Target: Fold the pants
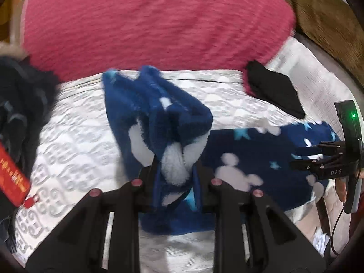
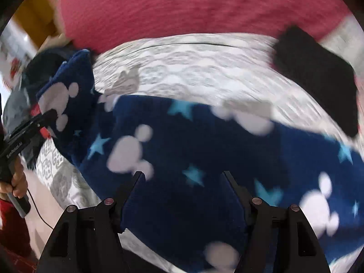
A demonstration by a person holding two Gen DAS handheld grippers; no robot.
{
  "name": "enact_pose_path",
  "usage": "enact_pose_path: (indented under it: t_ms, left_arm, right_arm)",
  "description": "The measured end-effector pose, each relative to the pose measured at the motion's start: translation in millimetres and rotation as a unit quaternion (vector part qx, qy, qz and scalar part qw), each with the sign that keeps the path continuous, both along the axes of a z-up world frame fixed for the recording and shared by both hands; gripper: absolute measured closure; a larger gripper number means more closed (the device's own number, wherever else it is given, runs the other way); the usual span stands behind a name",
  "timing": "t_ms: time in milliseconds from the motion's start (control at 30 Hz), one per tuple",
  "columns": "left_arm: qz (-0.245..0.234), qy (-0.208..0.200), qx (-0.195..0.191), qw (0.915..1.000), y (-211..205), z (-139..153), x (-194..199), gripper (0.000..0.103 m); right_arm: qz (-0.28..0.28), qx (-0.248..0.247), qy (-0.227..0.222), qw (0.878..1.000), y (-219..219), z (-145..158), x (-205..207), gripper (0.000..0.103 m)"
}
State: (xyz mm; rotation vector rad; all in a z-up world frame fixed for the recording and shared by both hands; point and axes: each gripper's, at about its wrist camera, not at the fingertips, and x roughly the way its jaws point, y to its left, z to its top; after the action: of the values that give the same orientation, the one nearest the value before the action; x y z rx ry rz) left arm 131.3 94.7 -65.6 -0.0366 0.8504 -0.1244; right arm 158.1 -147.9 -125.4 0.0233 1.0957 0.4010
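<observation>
Bed (image 1: 75,122), patterned white-grey quilted cover, is the work surface. Red blanket (image 1: 147,22) bunched across its far side. Dark clothing heap (image 1: 20,104) at the left edge of the left wrist view.

Pants (image 2: 204,141): navy fleece with white mouse-head shapes and light blue stars, lying across the near part of the bed, one end raised. Thick, plush, floppy; judged light, no stiffness, so any lifted part will sag and drag the rest along. The pile should grip well between pads and not slip, but it bunches easily. Best holds look like the hems or waistband, at matching corners, so layers stay aligned.

Folded black garment (image 1: 275,91) lies on the bed's far right, apart from the pants.

Left gripper (image 1: 175,166): pinched onto a gathered bunch of the fleece, white inner pile showing between its fingers, cloth hanging from it.

Right gripper (image 2: 184,177): fingers spread wide over the flat part of the pants; frames too blurred to say if the pads touch cloth.
</observation>
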Motion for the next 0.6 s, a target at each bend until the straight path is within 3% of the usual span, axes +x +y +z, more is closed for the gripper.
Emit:
enact_pose_path:
  t_ms: [133,367,467,600]
  left_arm:
    - [-0.045,0.014,-0.004,0.9989,-55.0,-8.5,8.3,0.078]
    - [-0.116,0.082,0.000,0.9899,-136.5,-56.4,7.9,0.075]
    - [-0.127,0.084,0.019,0.9882,-138.6,-56.3,-4.1,0.068]
    - [-0.119,0.068,-0.008,0.9905,-107.7,-31.5,-24.1,0.044]
  right_arm:
    - [-0.051,0.043,0.002,0.998,-47.5,-4.4,-17.2,0.034]
    - [-0.083,0.105,0.030,0.991,-76.1,-18.1,-18.0,0.033]
    - [-0.070,0.119,0.029,0.990,-69.7,-18.6,-14.2,0.033]
    - [-0.052,0.130,0.032,0.990,-53.0,-20.7,-8.2,0.033]
